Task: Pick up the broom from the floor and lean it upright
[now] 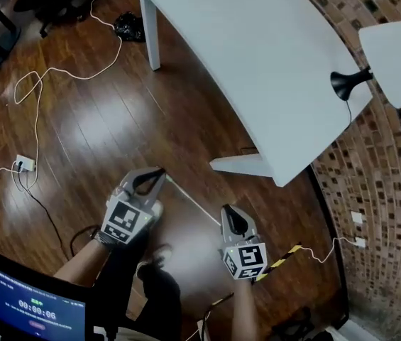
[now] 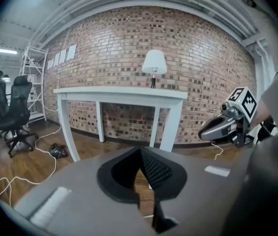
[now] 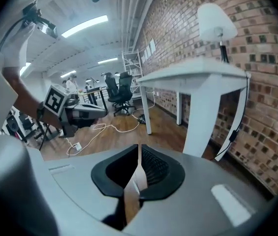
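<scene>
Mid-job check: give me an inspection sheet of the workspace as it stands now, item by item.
Surface: dark wood floor.
Job's things: thin white rod lies on the floor between the two grippers, possibly the broom's handle; no broom head seen.
Clutter: black bag near a table leg; yellow-and-black striped strip beside the right gripper.
Grippers: left hand-held gripper jaws together, empty; right hand-held gripper jaws a narrow slit apart, empty.
Cables: white cable loops across the floor to a power strip.
Surroundings: white table with a lamp against a brick wall; office chair.
</scene>
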The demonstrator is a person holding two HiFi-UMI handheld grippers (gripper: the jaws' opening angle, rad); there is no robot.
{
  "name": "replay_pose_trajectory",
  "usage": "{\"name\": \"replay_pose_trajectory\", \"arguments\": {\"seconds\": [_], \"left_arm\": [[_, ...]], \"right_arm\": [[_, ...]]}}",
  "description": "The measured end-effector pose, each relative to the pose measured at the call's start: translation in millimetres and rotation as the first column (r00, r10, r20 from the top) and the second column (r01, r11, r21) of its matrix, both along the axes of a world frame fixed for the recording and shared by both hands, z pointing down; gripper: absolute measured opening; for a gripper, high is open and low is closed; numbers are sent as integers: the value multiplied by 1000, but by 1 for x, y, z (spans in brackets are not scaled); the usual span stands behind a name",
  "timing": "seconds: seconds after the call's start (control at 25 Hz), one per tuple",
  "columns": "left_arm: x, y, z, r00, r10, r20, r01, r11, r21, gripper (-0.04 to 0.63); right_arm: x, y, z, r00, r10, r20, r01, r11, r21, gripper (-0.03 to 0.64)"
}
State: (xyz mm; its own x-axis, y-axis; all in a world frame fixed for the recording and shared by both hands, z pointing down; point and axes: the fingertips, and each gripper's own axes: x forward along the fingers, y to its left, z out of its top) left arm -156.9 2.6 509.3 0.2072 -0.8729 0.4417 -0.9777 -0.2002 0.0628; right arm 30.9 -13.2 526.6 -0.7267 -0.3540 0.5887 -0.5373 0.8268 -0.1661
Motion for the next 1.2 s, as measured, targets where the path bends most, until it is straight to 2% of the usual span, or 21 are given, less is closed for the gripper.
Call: {"name": "replay_pose_trajectory", "arguments": {"seconds": [0.28, 0.56, 0.8, 1.04, 1.2], "left_arm": [[-34, 9, 132, 996, -84, -9, 82, 988, -131, -1], [-23, 17, 249, 994, -96, -44, 83, 971, -222, 0], [-13, 26, 327, 994, -91, -54, 74, 964, -256, 0], [-4, 53, 391, 998, -40, -47, 24, 952, -305, 0], [1, 68, 427, 999, -25, -44, 9, 946, -325, 0]], "right_arm": [[-40, -5, 164, 987, -123, -105, 111, 987, -117, 35], [-44, 10, 299, 958, -213, -193, 166, 959, -232, 35], [-30, 27, 399, 896, -313, -316, 243, 940, -241, 51], [-17, 54, 491, 855, -368, -365, 266, 916, -299, 66], [-5, 68, 541, 808, -405, -428, 274, 901, -337, 72]]}}
